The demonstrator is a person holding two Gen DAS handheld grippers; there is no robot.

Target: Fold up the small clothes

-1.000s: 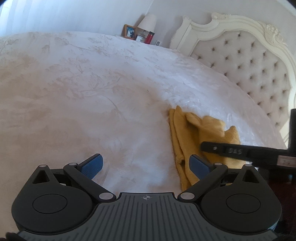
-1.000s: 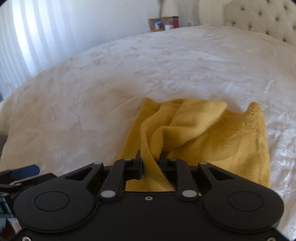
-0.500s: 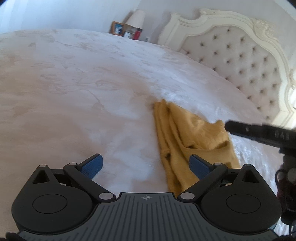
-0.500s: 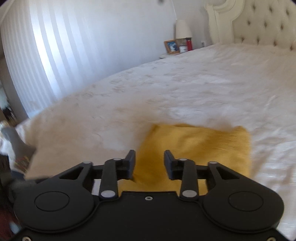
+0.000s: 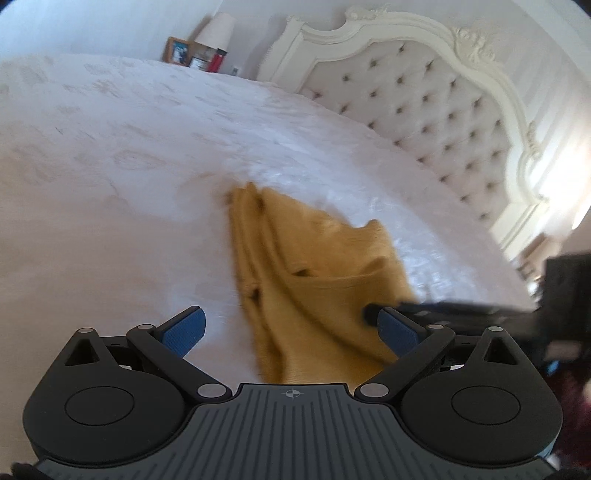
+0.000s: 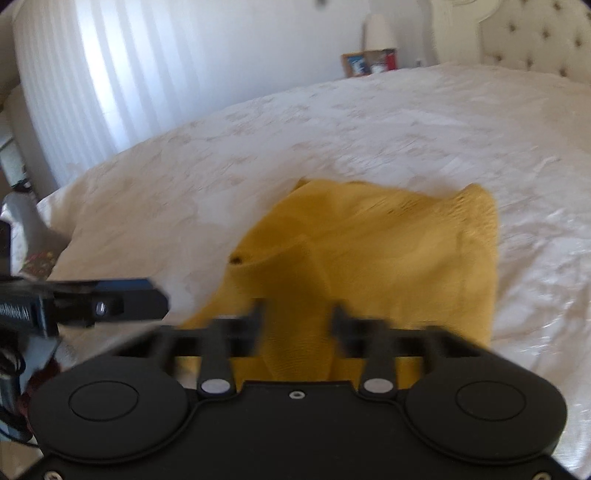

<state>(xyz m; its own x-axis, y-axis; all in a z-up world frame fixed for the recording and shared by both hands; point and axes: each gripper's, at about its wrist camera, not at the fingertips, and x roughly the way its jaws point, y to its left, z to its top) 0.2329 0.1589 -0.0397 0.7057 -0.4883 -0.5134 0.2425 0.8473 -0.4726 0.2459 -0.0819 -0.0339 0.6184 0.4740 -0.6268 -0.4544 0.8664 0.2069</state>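
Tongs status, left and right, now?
Left tongs: open, holding nothing.
Right tongs: open, over the yellow garment, not gripping it.

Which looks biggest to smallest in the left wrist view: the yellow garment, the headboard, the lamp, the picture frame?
As they appear:
1. headboard
2. yellow garment, though it lies much nearer the camera
3. lamp
4. picture frame, close to the lamp in apparent size; both are far off, so that order is unsure.

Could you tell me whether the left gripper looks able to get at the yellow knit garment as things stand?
Probably yes: the left gripper is open with the yellow knit garment lying right ahead on the bedspread; the right gripper hovers open alongside.
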